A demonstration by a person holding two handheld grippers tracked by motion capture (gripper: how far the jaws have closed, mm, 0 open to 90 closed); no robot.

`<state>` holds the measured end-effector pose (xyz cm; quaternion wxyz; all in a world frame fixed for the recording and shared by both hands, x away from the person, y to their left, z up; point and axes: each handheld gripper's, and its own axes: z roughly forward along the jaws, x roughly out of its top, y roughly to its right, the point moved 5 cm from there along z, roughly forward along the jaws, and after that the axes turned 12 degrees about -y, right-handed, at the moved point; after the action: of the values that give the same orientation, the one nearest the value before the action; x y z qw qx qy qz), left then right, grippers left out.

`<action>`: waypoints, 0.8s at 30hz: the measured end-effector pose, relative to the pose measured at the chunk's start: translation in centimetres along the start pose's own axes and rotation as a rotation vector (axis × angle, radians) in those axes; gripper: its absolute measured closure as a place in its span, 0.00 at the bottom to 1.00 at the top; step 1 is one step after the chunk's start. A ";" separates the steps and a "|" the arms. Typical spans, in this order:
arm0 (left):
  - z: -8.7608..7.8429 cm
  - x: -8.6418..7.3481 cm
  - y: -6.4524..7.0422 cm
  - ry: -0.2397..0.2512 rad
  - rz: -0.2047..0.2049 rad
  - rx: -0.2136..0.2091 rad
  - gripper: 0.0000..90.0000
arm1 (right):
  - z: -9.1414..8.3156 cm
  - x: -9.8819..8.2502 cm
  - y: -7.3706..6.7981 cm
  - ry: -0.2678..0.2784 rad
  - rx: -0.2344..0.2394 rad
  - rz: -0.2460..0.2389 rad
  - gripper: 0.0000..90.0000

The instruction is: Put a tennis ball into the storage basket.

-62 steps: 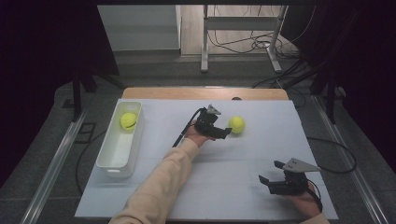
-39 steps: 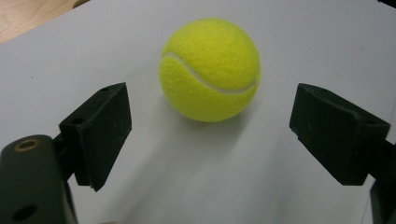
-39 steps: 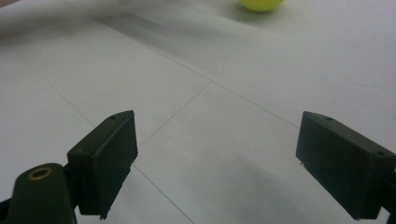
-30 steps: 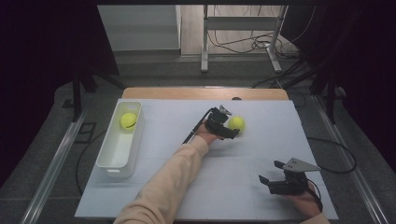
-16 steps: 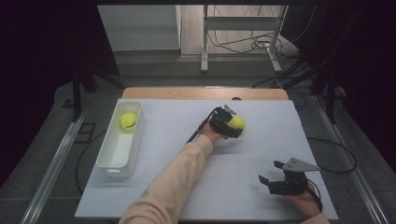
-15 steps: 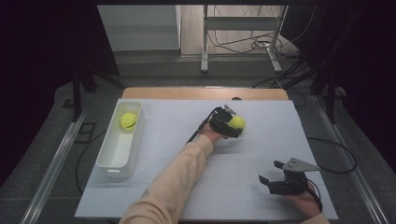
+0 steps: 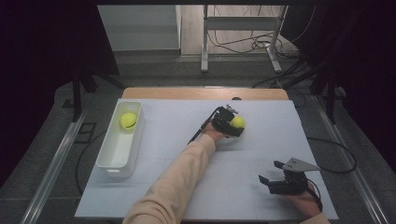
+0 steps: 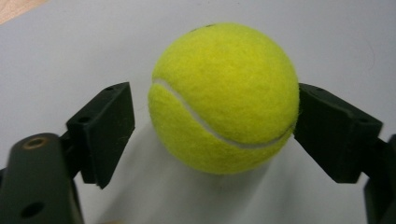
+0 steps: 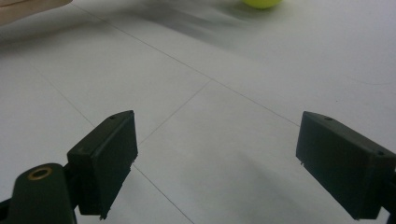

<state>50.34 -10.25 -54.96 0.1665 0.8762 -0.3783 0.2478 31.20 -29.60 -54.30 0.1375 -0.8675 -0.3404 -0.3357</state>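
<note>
A yellow tennis ball (image 7: 237,122) (image 8: 224,98) lies on the white table top (image 7: 177,116), right of centre towards the back. My left gripper (image 7: 232,124) (image 8: 215,135) is around it and its jaws have just been closing. In the left gripper view one pad touches the ball's side, while a narrow gap is left at the other pad. My right gripper (image 7: 269,171) (image 9: 215,158) rests near the front right edge, open and empty, and the same ball (image 9: 261,3) peeks in at the top of its view. A second tennis ball (image 7: 128,121) lies in the white bin (image 7: 112,161).
The white bin stands lengthwise along the table's left side. A person's sleeved forearm (image 7: 177,182) crosses the table from the front edge to the left gripper. Cables and metal stand legs (image 7: 243,46) are on the floor behind the table.
The left gripper reached the ball at the back right and its jaws have come in around it. The right gripper has stayed where it was.
</note>
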 end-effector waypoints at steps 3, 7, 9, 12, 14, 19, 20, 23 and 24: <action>-0.1 0.1 0.1 -0.001 0.006 -0.003 0.28 | 0.0 0.0 0.0 0.000 -0.001 0.000 0.15; -0.2 0.0 0.2 -0.009 0.003 -0.001 0.29 | 0.0 0.0 0.0 0.000 -0.001 0.000 0.15; -0.4 0.1 0.2 -0.011 -0.006 -0.007 0.29 | 0.0 0.0 0.0 0.000 -0.001 0.000 0.15; -0.8 0.1 0.3 -0.007 0.005 -0.001 0.30 | 0.0 0.0 0.0 0.001 0.002 0.001 0.15; -1.2 0.2 0.4 0.001 0.009 0.000 0.29 | 0.0 0.0 0.0 0.002 0.001 0.000 0.15; -2.0 0.3 0.7 0.026 0.017 -0.003 0.29 | 0.0 0.0 0.0 0.002 0.002 0.001 0.15; -2.0 0.3 0.7 0.026 0.017 -0.003 0.29 | 0.0 0.0 0.0 0.002 0.002 0.001 0.15; -2.5 0.2 0.9 0.034 0.014 -0.007 0.29 | 0.0 0.0 0.0 -0.001 0.000 0.000 0.15; -2.6 0.1 0.9 0.034 0.014 -0.007 0.29 | 0.0 0.0 0.0 -0.001 0.000 -0.001 0.15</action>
<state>48.94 -9.67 -52.69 0.1743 0.8686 -0.3825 0.2623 31.18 -29.60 -54.30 0.1374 -0.8673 -0.3410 -0.3355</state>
